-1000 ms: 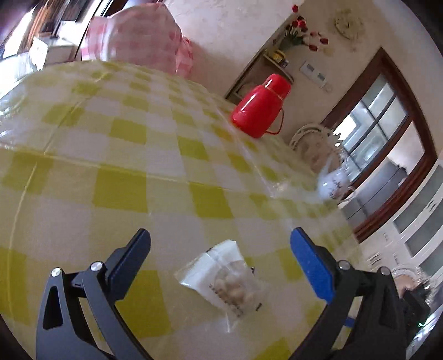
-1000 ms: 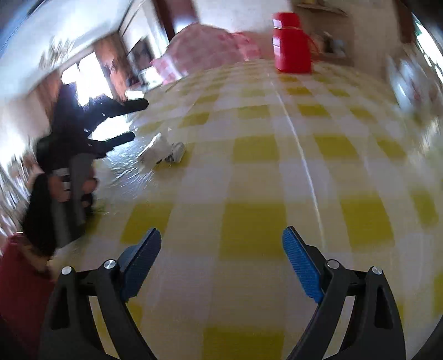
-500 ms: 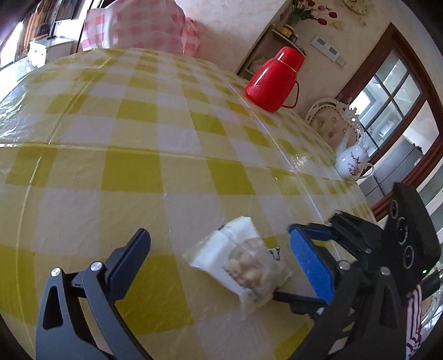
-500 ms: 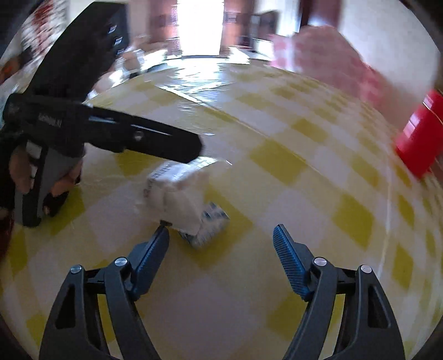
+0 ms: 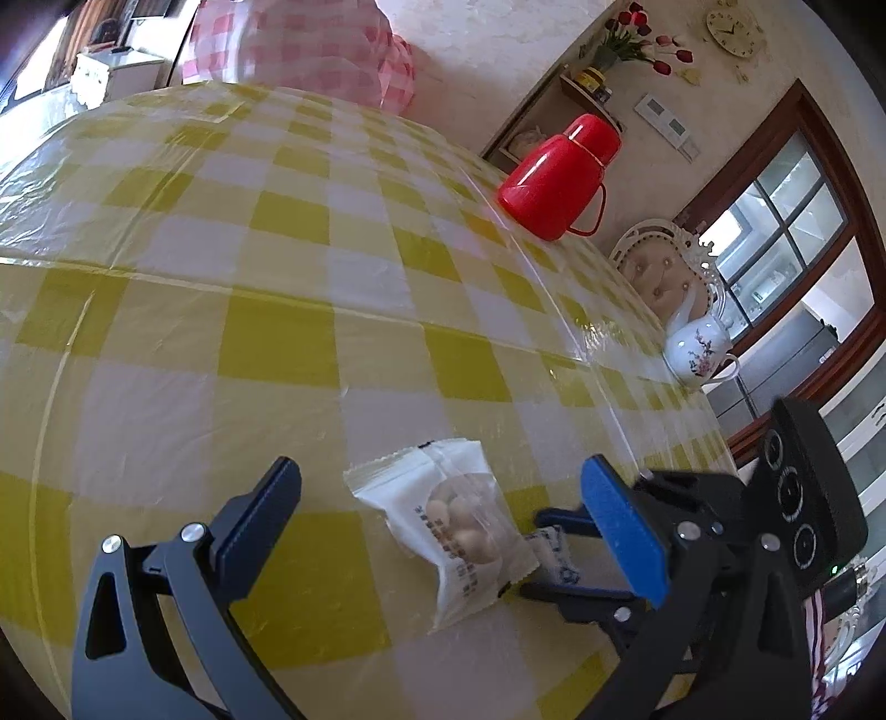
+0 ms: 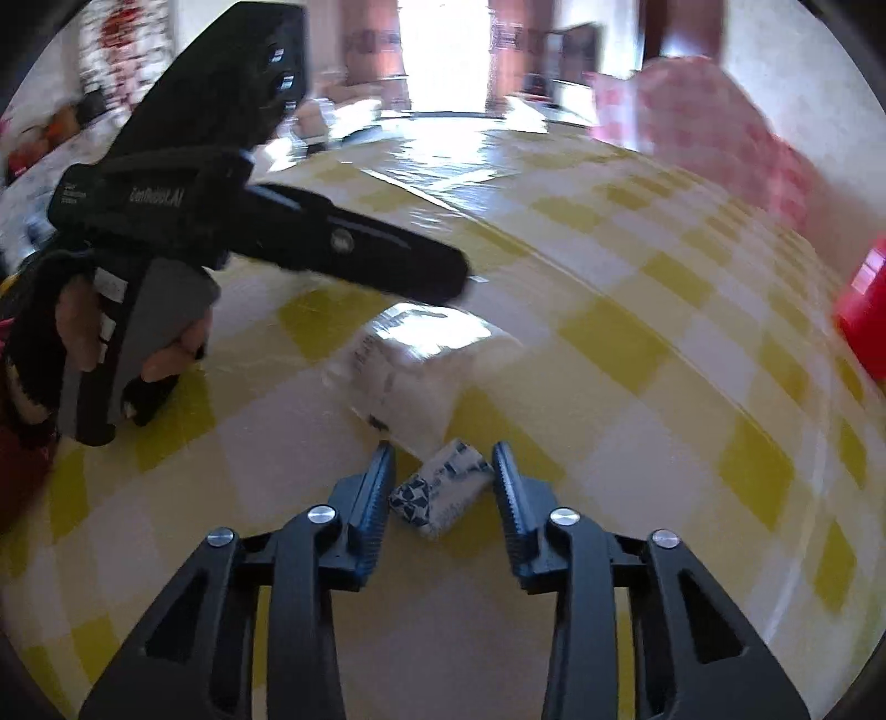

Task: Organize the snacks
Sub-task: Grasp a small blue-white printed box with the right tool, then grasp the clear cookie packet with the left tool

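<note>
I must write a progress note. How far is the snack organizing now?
Done: nothing looks sorted; no container shows. In hand: the right gripper has its fingers either side of the small blue-patterned packet on the table, not visibly clamped. The left gripper is open around the white nut packet, which lies flat. Left: lifting and placing both packets.

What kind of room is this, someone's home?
Most likely a home dining room: a table under a yellow checked cloth, a red thermos, a flowered white teapot, and a wall clock above a vase of flowers.
</note>
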Motion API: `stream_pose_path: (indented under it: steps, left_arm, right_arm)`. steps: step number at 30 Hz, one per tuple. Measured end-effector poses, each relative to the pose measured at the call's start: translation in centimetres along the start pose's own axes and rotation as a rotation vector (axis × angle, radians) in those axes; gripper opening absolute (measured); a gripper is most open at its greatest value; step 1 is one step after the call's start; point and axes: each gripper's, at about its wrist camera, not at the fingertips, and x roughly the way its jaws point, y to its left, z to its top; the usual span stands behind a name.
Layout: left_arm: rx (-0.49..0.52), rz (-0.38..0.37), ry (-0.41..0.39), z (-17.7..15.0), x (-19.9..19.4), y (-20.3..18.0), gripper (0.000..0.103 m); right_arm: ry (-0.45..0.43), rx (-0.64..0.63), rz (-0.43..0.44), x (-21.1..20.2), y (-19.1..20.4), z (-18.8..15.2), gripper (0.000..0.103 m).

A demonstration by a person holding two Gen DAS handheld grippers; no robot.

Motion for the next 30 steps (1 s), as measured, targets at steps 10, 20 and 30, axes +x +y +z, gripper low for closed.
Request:
stream_pose_path:
  steps: [10, 20, 30]
  left_arm:
    - [0.001, 0.033, 0.007, -0.2, -0.3, -0.3, 0.101]
    - [0.011, 0.038, 0.015, -0.7, -0.6, -0.3, 0.101]
    - [0.067, 0.079, 0.029, -0.7, -0.3, -0.9, 0.101]
  right_arm:
    - [-0.02, 0.593, -0.382, -6.5, -2.7, -8.5, 0.049]
    - [-0.049, 0.265, -0.292, -8.9, -1.5, -9.8, 0.075]
    - [0.003, 0.086, -0.047, -7.3, -4.3, -9.4, 0.035]
